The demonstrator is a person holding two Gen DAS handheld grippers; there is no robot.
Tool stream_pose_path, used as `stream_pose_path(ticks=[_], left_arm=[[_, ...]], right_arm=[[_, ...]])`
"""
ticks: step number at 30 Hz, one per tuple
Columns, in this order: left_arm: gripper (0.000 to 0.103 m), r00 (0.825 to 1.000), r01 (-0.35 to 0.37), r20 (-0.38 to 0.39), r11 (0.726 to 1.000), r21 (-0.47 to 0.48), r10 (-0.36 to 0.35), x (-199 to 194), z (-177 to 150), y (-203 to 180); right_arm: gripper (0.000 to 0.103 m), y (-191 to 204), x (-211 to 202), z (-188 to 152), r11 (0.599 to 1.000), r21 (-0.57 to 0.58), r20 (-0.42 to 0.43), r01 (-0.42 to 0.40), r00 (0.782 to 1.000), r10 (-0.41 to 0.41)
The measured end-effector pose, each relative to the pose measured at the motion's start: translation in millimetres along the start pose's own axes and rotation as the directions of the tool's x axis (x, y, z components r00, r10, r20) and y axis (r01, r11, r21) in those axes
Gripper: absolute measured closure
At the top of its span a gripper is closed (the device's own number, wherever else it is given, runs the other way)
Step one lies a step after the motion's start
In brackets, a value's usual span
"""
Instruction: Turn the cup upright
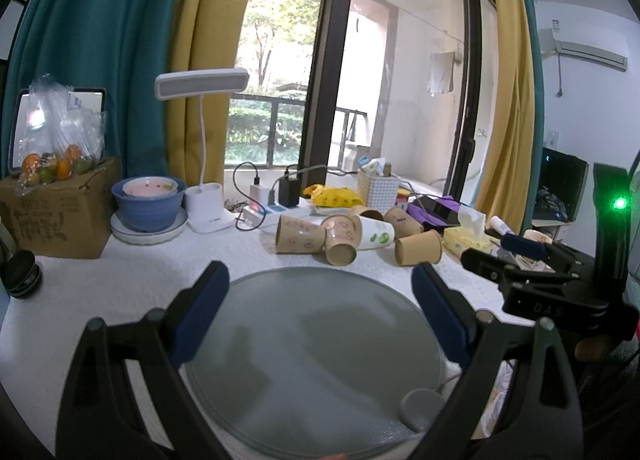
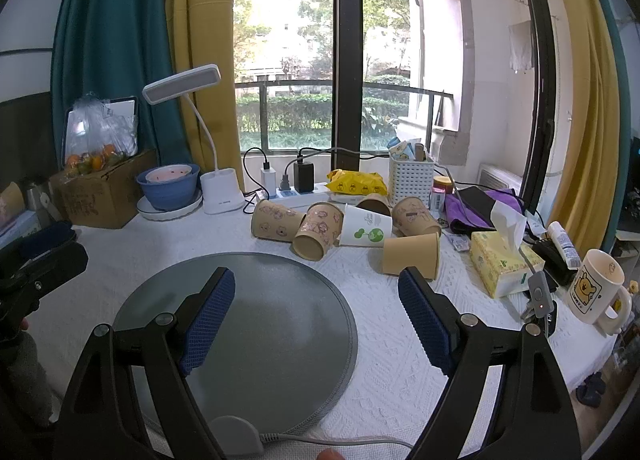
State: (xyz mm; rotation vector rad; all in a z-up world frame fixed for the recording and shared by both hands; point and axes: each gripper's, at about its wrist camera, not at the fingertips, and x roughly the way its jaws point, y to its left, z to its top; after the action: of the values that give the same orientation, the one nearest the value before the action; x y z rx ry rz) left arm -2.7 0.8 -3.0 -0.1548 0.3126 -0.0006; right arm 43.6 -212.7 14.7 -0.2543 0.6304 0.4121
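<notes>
Both grippers are hovering above the round grey pad [image 2: 256,324] at the near edge of the desk [image 2: 400,360], which a white cloth is covering. On the left gripper [image 1: 320,308] the blue pads [image 1: 200,312] are standing wide apart and nothing is sitting between them; the right gripper [image 2: 316,316] is spread just as wide and is holding nothing. Beyond the pad, toward the far edge of the desk, six paper cups are lying on their sides in a loose cluster, several touching one another. Among them, the plain brown cup [image 2: 412,256] is lying nearest the right gripper, beside the white cup with green print [image 2: 366,232]. At the right edge, a tissue box [image 2: 504,264] and a cartoon mug [image 2: 596,288] are standing. A desk lamp [image 2: 216,180] and a blue bowl [image 2: 168,184] are sitting at the far left.
</notes>
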Motion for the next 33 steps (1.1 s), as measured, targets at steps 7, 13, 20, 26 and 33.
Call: stream_pose_path(ticks=[7, 13, 20, 26, 33], left_arm=[[0.009, 1.0, 0.0, 0.002, 1.0, 0.0, 0.0, 0.1, -0.3, 0.0], [0.009, 1.0, 0.001, 0.003, 1.0, 0.003, -0.001, 0.2, 3.2, 0.9], [0.009, 1.0, 0.0, 0.005, 1.0, 0.003, 0.0, 0.3, 3.8, 0.6], [0.009, 1.0, 0.0, 0.007, 1.0, 0.004, 0.0, 1.4, 5.8, 0.6], [0.009, 1.0, 0.003, -0.001, 1.0, 0.01, -0.003, 4.2, 5.3, -0.5]], right_arm=[[0.017, -0.1, -0.1, 0.1, 1.0, 0.0, 0.001, 0.0, 1.0, 0.0], [0.017, 0.1, -0.3, 0.4, 1.0, 0.0, 0.001, 0.0, 1.0, 0.0], [0.017, 0.0, -1.1, 0.8, 1.0, 0.001, 0.002, -0.001, 1.0, 0.001], [0.017, -0.3, -0.2, 0.8, 1.0, 0.001, 0.002, 0.0, 1.0, 0.0], [0.017, -2.7, 2.4, 4.5, 1.0, 0.012, -0.002, 0.002, 1.0, -0.002]])
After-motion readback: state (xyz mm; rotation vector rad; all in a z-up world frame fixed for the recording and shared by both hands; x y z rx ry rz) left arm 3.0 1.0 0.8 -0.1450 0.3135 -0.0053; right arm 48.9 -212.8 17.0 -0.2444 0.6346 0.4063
